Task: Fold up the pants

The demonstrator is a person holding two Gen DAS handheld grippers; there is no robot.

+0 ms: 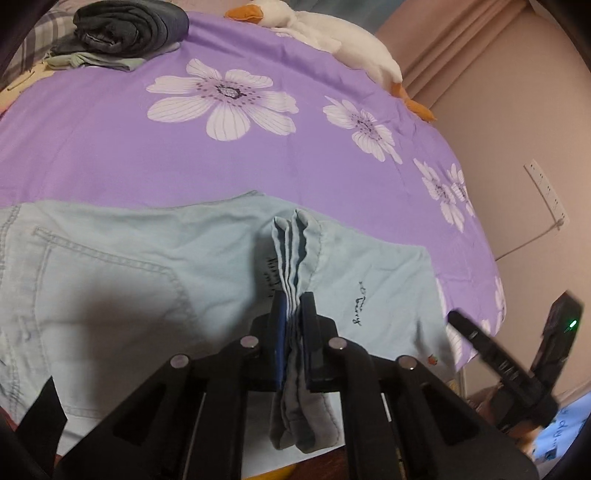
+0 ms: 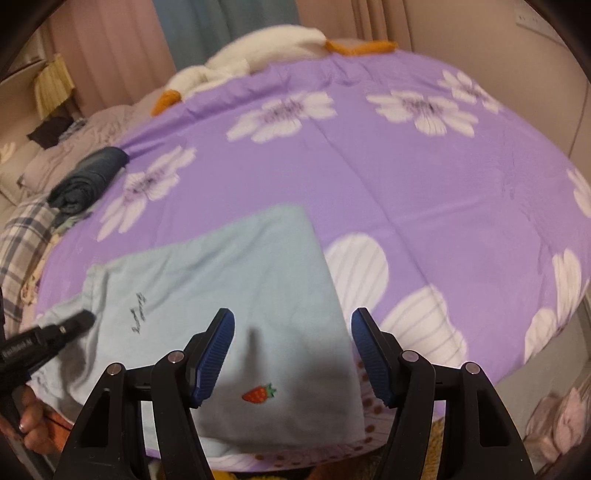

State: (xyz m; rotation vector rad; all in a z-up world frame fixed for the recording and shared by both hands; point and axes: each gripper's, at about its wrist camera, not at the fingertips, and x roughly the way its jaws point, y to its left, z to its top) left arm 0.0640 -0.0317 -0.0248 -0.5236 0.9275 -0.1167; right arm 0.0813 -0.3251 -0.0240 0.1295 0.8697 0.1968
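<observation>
Between the left gripper's (image 1: 293, 314) closed fingers: a pleated bunch of the light-blue pants (image 1: 147, 258), spread on the purple floral bedspread (image 1: 258, 155). Right gripper (image 2: 292, 334) open above the pants' strawberry-embroidered end. Right view alone shows the strawberry (image 2: 258, 393). Dark folded clothes (image 1: 129, 26) at 11 o'clock; plush goose (image 1: 332, 37) at 1 o'clock.

The left gripper (image 1: 293, 314) is clamped on a bunched fold of the pants (image 1: 147, 266); the right gripper (image 2: 291, 350) hovers with jaws spread wide.
</observation>
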